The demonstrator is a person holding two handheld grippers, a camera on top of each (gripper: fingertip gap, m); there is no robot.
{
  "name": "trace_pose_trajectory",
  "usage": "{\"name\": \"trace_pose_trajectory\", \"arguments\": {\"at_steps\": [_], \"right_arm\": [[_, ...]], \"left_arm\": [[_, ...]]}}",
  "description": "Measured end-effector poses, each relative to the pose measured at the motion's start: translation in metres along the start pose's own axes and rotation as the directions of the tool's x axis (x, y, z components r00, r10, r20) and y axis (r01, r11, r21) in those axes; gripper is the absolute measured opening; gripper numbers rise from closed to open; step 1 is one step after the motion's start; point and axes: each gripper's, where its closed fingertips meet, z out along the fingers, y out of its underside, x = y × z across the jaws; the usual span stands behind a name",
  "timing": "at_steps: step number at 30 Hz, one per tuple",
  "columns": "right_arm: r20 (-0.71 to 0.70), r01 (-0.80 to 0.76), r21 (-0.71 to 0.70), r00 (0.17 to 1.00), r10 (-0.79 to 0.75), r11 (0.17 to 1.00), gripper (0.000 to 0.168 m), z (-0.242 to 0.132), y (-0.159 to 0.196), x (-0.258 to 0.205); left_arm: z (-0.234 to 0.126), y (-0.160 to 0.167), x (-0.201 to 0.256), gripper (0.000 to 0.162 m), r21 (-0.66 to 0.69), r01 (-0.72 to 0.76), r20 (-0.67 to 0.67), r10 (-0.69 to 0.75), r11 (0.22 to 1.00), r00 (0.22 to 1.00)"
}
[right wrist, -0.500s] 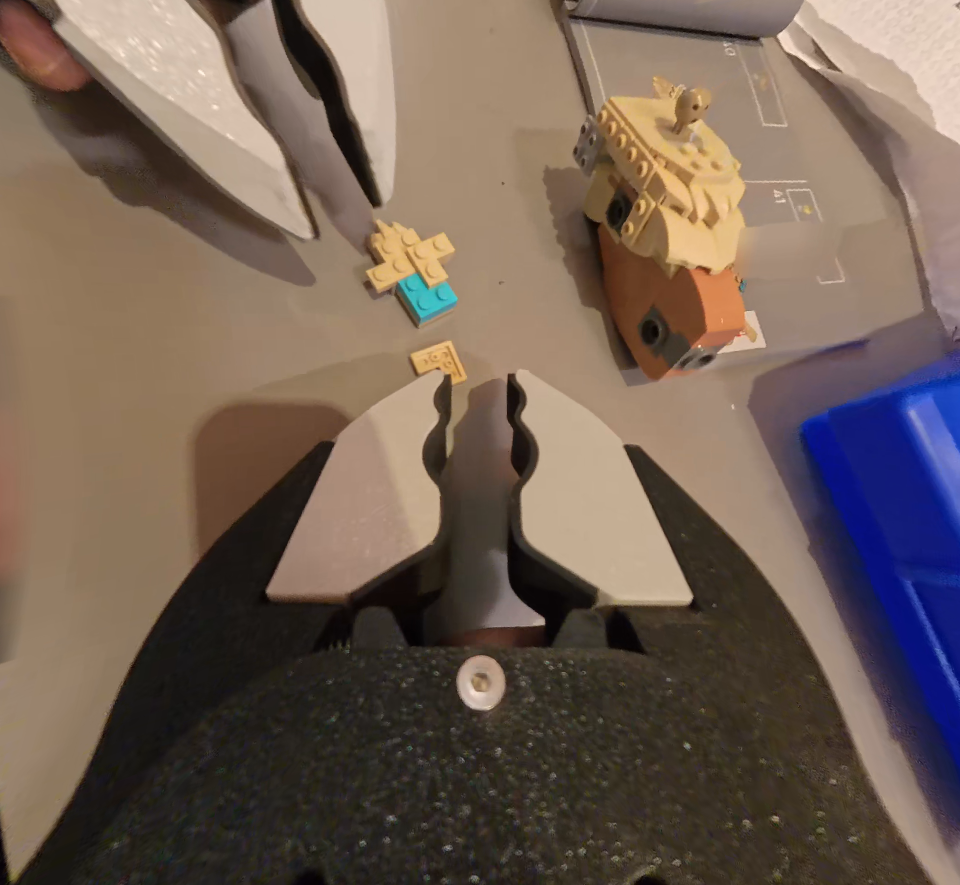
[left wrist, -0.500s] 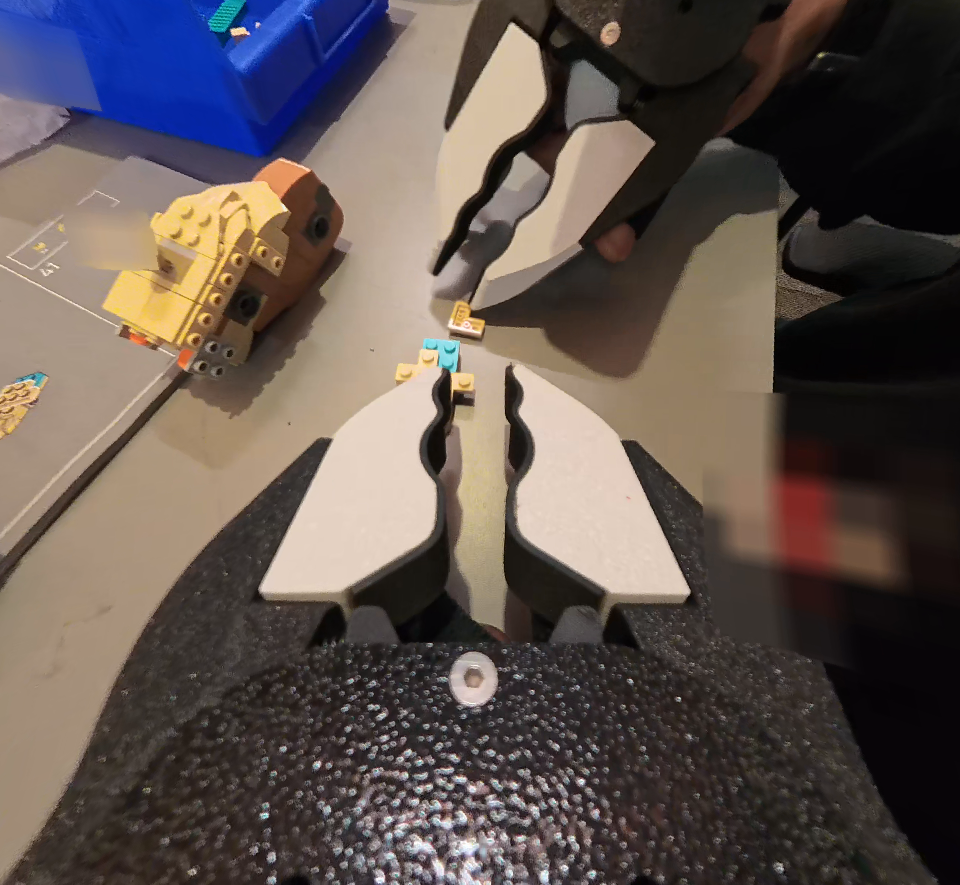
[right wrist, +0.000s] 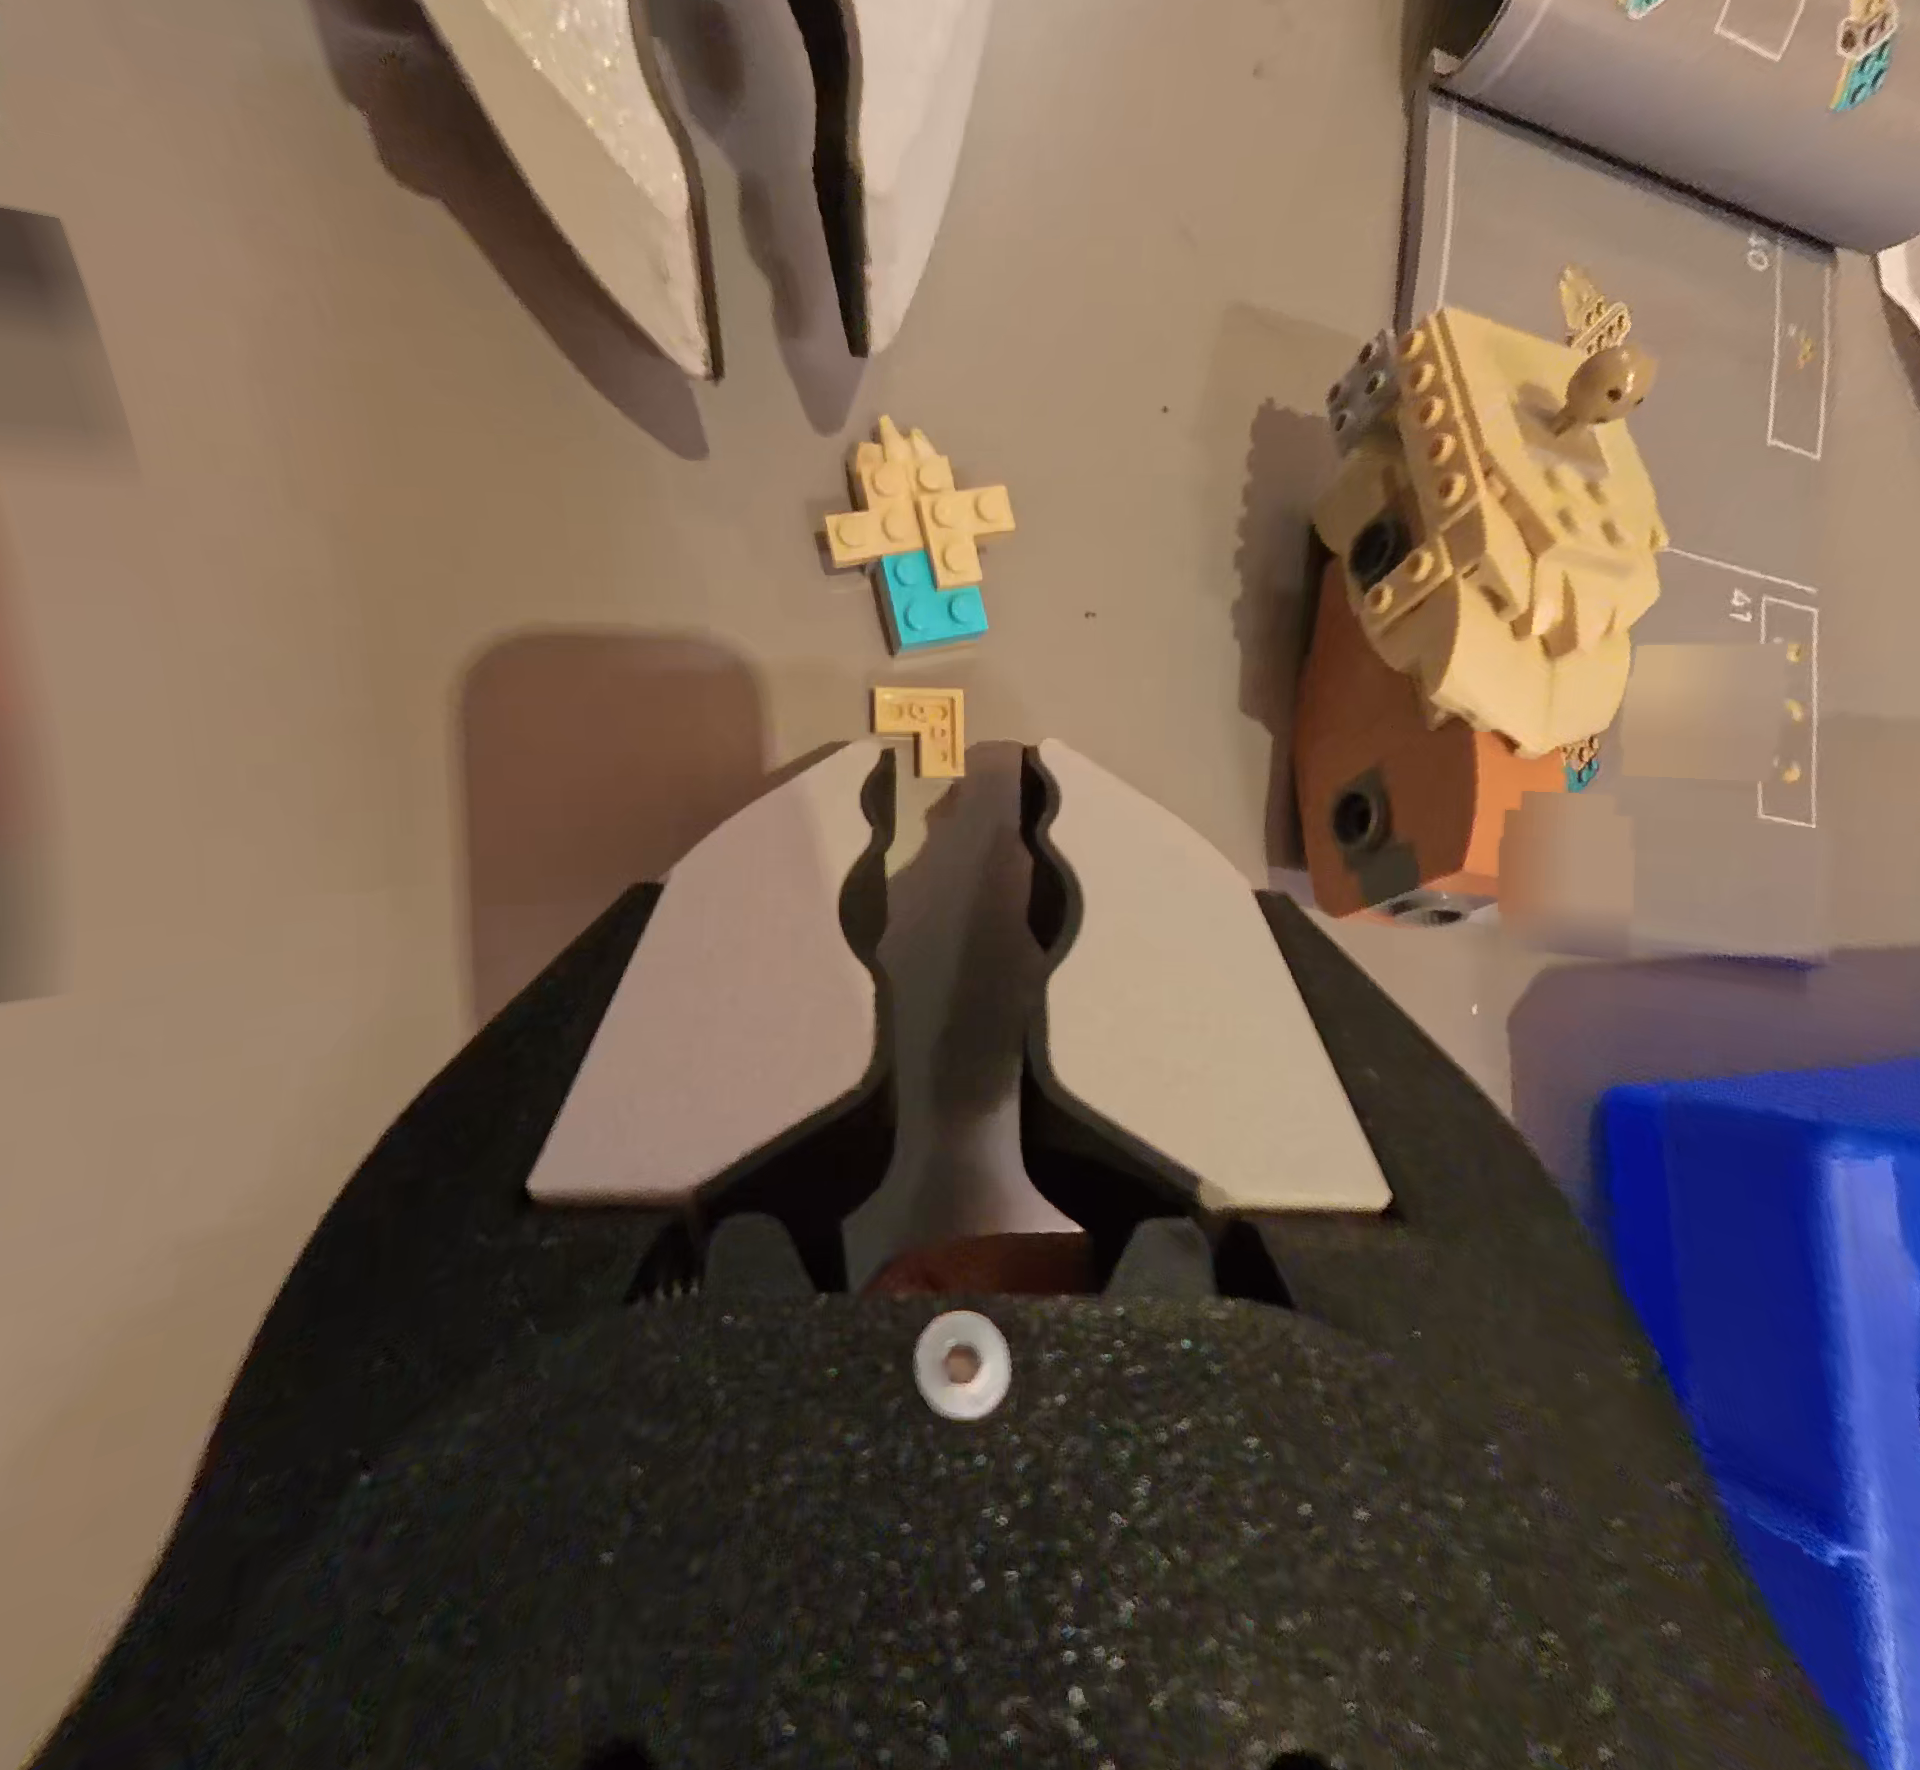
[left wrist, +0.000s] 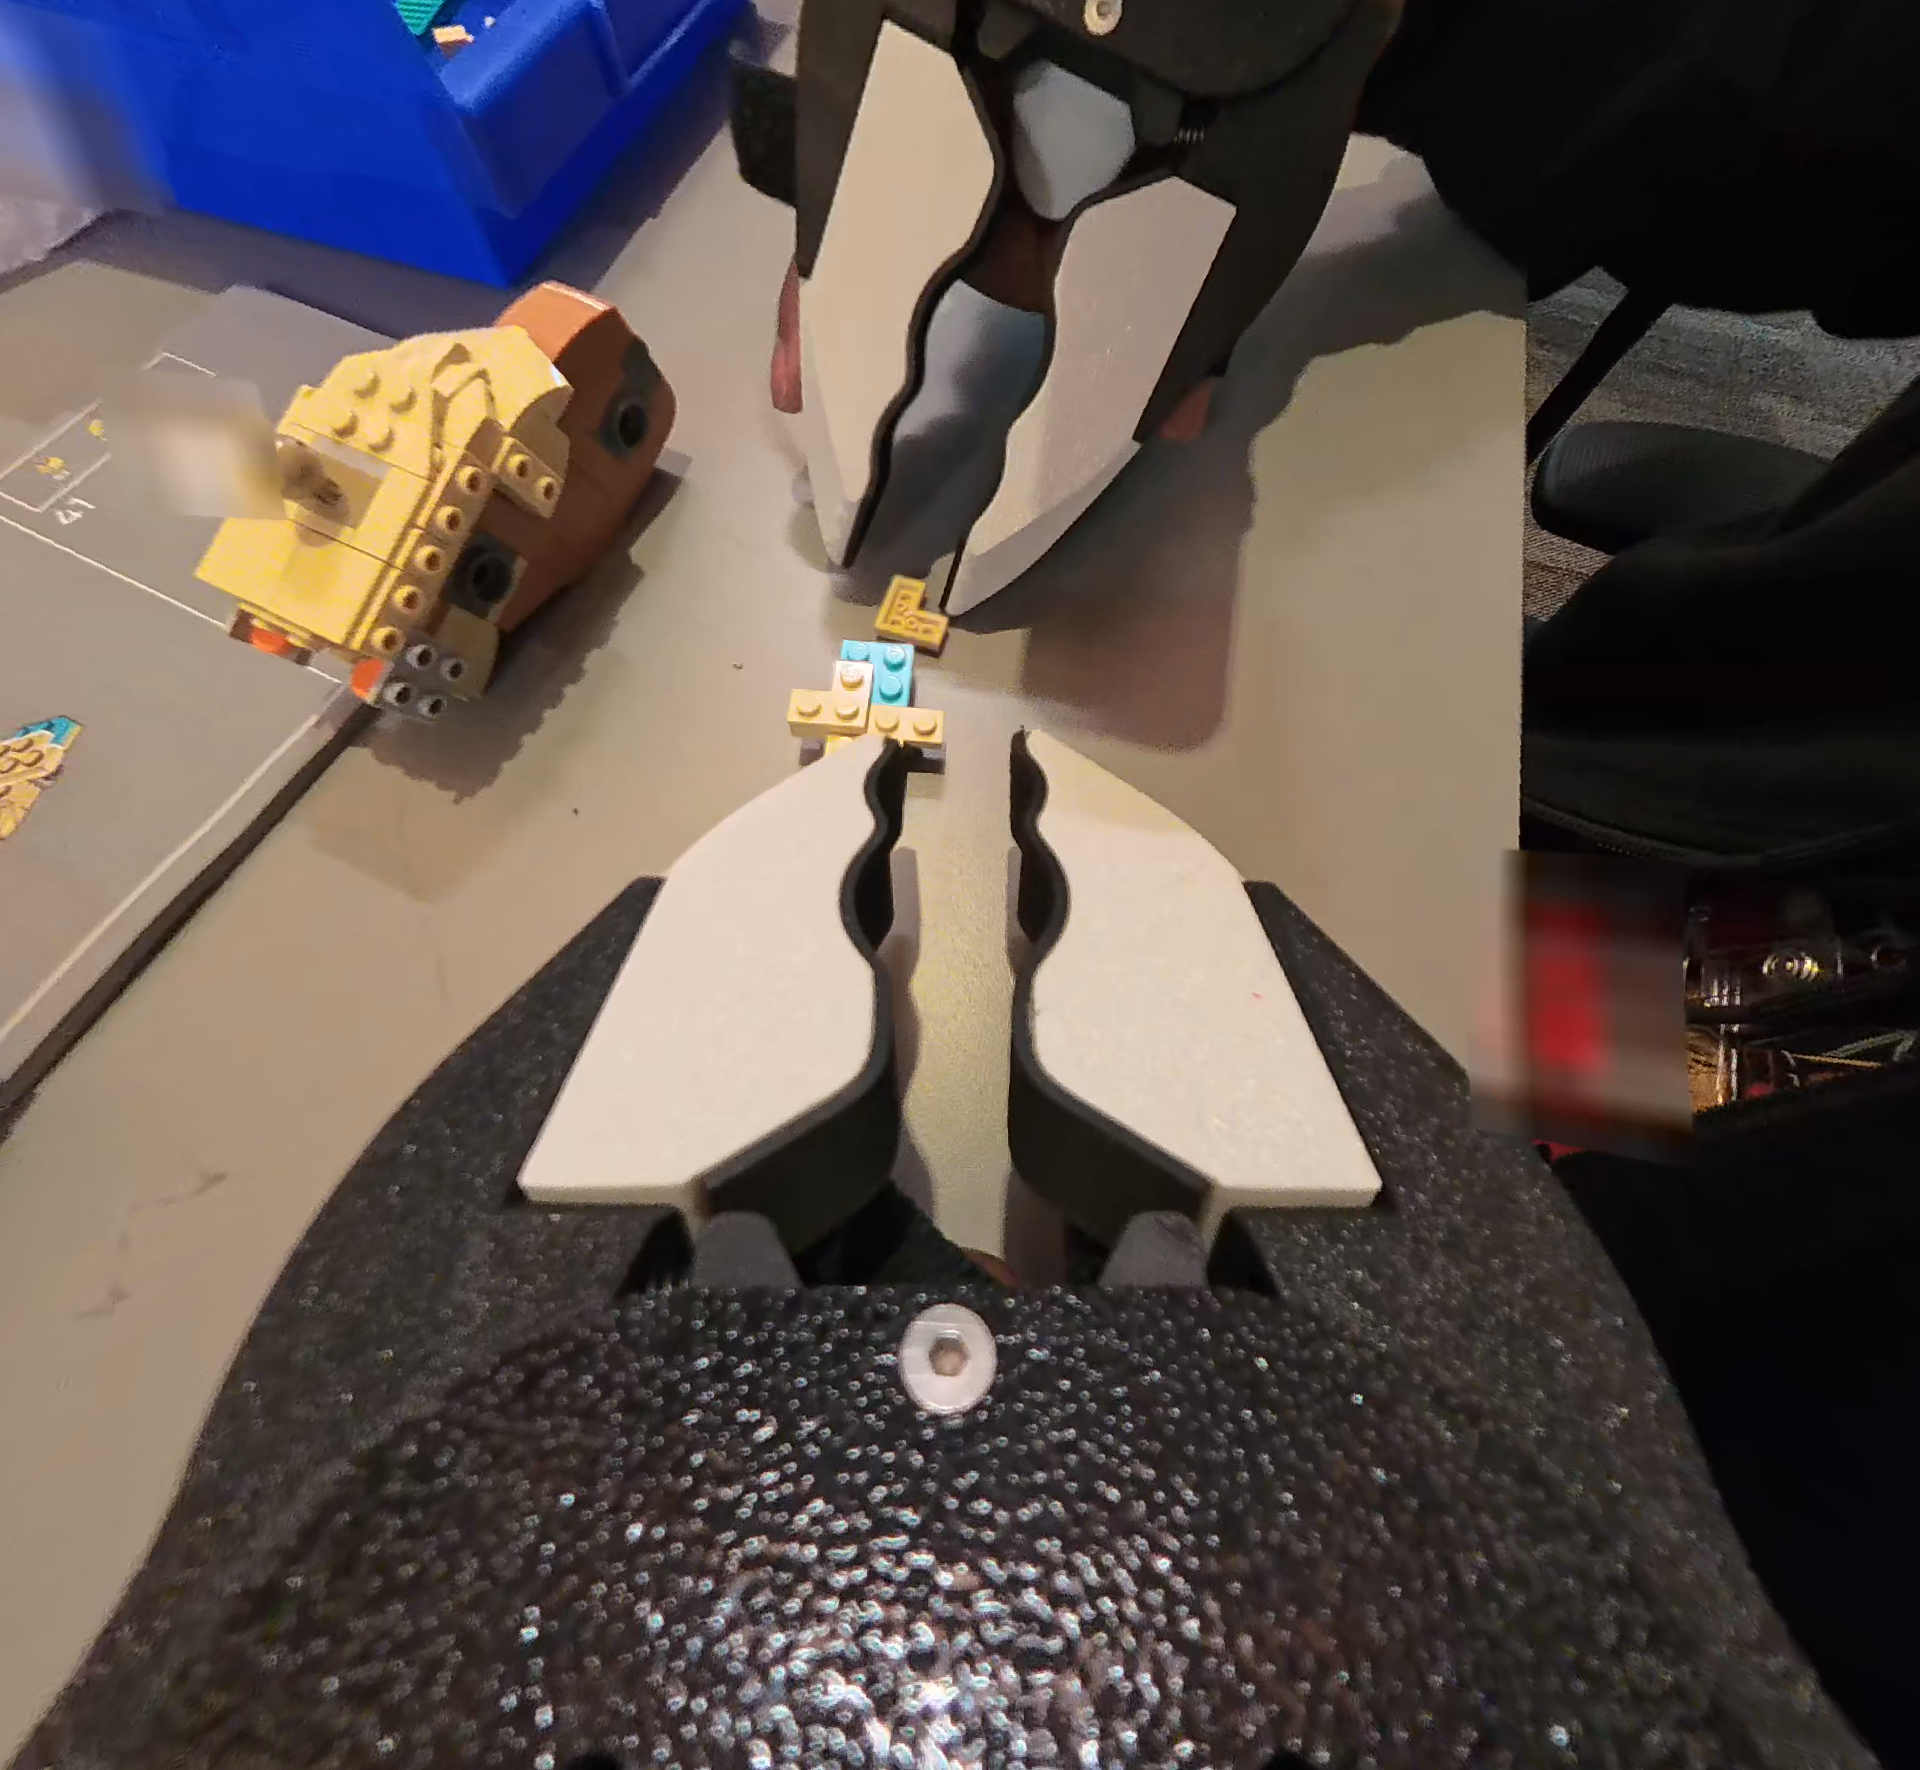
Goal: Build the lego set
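Since half a second ago your right gripper (right wrist: 954,756) has come squarely behind the tan corner plate (right wrist: 922,729), which earlier sat off its left fingertip; its jaws stand slightly parted and hold nothing, the plate lying flat on the grey table (right wrist: 312,577) just beyond the tips, its lower edge partly covered by the left finger. Your left gripper (left wrist: 951,752) is likewise narrowly parted and empty, its tips just short of the small tan and teal assembly (left wrist: 868,694), whose near edge is hidden behind the left fingertip. That assembly lies flat, studs up, between the two grippers; from the right wrist view its long axis runs away from your right gripper, teal plate (right wrist: 932,605) nearest the corner plate and the pointed tan end toward your left gripper. The corner plate sits just beside the teal end, not touching, and seems to show its underside, its notch opening toward your right gripper. To the right of the assembly in that view, well apart, the tan and brown model (right wrist: 1475,619) lies tipped on its side on the instruction booklet (right wrist: 1766,370), whose far page curls up and is cut off. Beyond the model, a blue bin (left wrist: 364,58) holds a few loose pieces too small to make out.
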Motion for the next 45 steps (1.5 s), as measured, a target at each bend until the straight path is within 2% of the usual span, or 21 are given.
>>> {"name": "trace_pose_trajectory", "arguments": {"at_steps": [2, 5, 9, 11, 14, 18, 20, 26, 32, 35, 37, 39, 40, 43, 45], "right_arm": [[0.016, -0.002, -0.002, 1.0, 0.002, 1.0, 0.02, 0.002, -0.001, 0.0], [0.043, -0.015, 0.008, 0.999, 0.015, 1.0, 0.008, 0.004, -0.003, -0.002], [0.064, -0.066, 0.038, 0.996, 0.064, 0.997, 0.008, 0.003, -0.003, -0.006], [0.146, -0.162, 0.121, 0.979, 0.144, 0.979, 0.008, -0.004, -0.01, -0.017], [0.36, -0.375, 0.258, 0.892, 0.272, 0.89, 0.008, -0.025, -0.031, -0.036], [0.593, -0.586, 0.277, 0.728, 0.344, 0.762, 0.008, -0.048, -0.047, -0.048], [0.664, -0.651, 0.265, 0.658, 0.355, 0.711, 0.008, -0.053, -0.053, -0.051], [0.732, -0.698, 0.244, 0.588, 0.344, 0.673, 0.007, -0.059, -0.059, -0.056], [0.745, -0.706, 0.216, 0.566, 0.353, 0.675, 0.007, -0.056, -0.059, -0.057], [0.753, -0.703, 0.215, 0.562, 0.344, 0.677, 0.008, -0.056, -0.061, -0.059], [0.756, -0.704, 0.224, 0.562, 0.336, 0.674, 0.008, -0.057, -0.063, -0.059], [0.749, -0.699, 0.225, 0.57, 0.338, 0.679, 0.001, -0.055, -0.062, -0.06], [0.737, -0.694, 0.232, 0.583, 0.342, 0.682, 0.004, -0.054, -0.061, -0.059], [0.698, -0.664, 0.249, 0.628, 0.345, 0.705, 0.014, -0.052, -0.056, -0.057], [0.613, -0.6, 0.287, 0.714, 0.339, 0.746, 0.014, -0.048, -0.049, -0.051]], "left_arm": [[0.0, 0.0, 0.0, 0.019, 0.002, 0.0, -0.001, 0.0, 1.0, 1.0], [0.0, -0.001, 0.0, 0.019, 0.004, 0.001, 0.0, -0.001, 1.0, 1.0], [0.0, -0.005, 0.001, 0.019, 0.025, -0.011, -0.001, 0.011, 1.0, 1.0], [0.001, -0.01, 0.004, 0.019, 0.052, -0.037, -0.015, 0.038, 0.998, 0.999], [0.003, -0.02, 0.018, 0.022, 0.113, -0.141, -0.087, 0.152, 0.983, 0.985], [-0.003, -0.039, 0.038, 0.025, 0.285, -0.288, -0.166, 0.343, 0.914, 0.924], [-0.002, -0.039, 0.045, 0.022, 0.316, -0.339, -0.185, 0.408, 0.886, 0.894], [0.001, -0.044, 0.049, 0.007, 0.352, -0.401, -0.138, 0.471, 0.846, 0.871], [0.0, -0.046, 0.052, 0.01, 0.38, -0.429, -0.105, 0.499, 0.82, 0.86], [-0.001, -0.045, 0.056, 0.007, 0.39, -0.446, -0.101, 0.519, 0.806, 0.849], [-0.002, -0.045, 0.056, 0.006, 0.391, -0.431, -0.115, 0.508, 0.813, 0.853], [-0.001, -0.041, 0.056, 0.004, 0.349, -0.391, -0.172, 0.469, 0.852, 0.867], [-0.001, -0.041, 0.055, 0.004, 0.335, -0.356, -0.197, 0.435, 0.872, 0.879], [-0.003, -0.045, 0.051, 0.004, 0.29, -0.142, -0.308, 0.233, 0.946, 0.922], [-0.002, -0.043, 0.046, 0.004, 0.201, 0.052, -0.401, 0.034, 0.978, 0.915]]}}
